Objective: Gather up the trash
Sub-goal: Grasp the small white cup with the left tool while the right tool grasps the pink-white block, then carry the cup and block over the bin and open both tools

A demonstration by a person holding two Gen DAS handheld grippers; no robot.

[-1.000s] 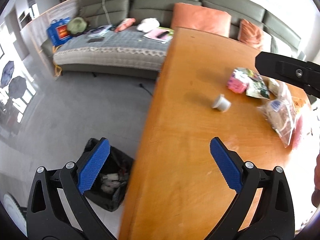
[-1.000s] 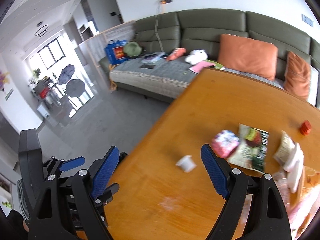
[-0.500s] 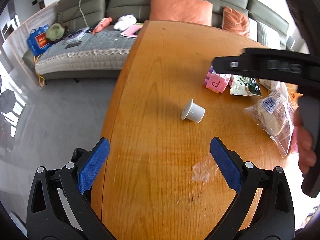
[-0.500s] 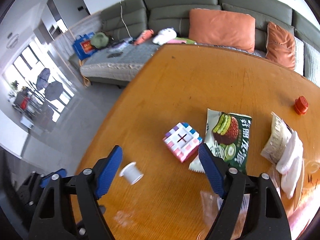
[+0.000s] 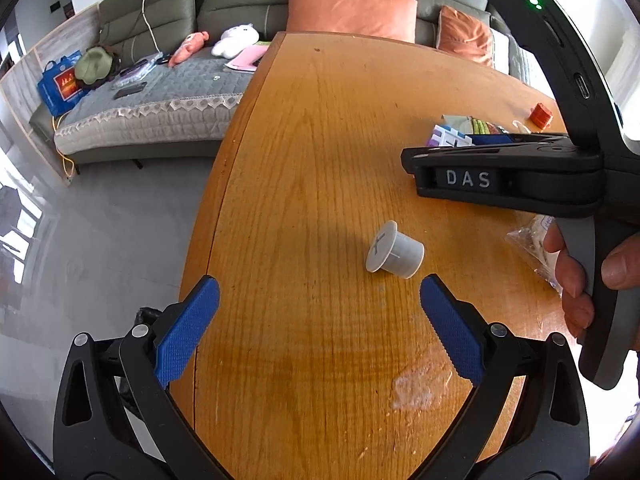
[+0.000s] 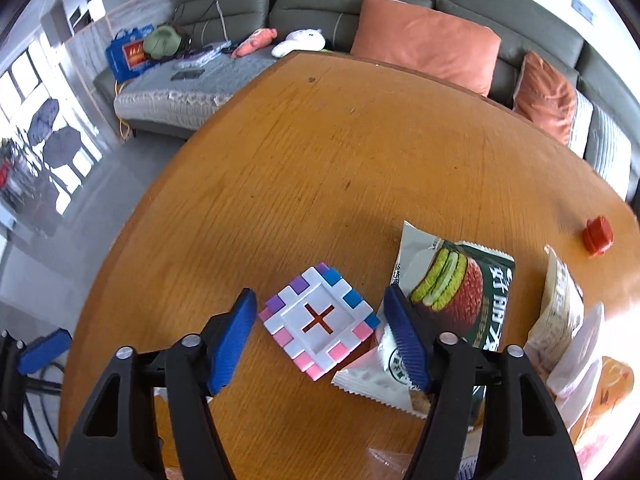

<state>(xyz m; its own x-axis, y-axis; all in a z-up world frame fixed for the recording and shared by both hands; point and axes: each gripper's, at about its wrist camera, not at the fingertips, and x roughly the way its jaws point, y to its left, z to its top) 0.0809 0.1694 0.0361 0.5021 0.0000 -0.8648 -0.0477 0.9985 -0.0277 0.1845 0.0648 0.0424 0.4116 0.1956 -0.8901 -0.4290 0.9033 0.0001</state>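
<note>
Only our left view showed the grey cap (image 5: 394,255) lying on the tabletop (image 5: 320,160), just ahead of our spread left hand-held gripper (image 5: 316,326). Our right hand-held gripper (image 6: 320,332) was closing around the toy block (image 6: 318,322), pads not yet touching.

Grey cup (image 5: 394,255) tipped on its side, green snack wrapper (image 6: 460,296) lying flat on table

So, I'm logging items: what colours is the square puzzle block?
White square puzzle block with purple, blue and pink edge tabs; clearest in right wrist view.
</note>
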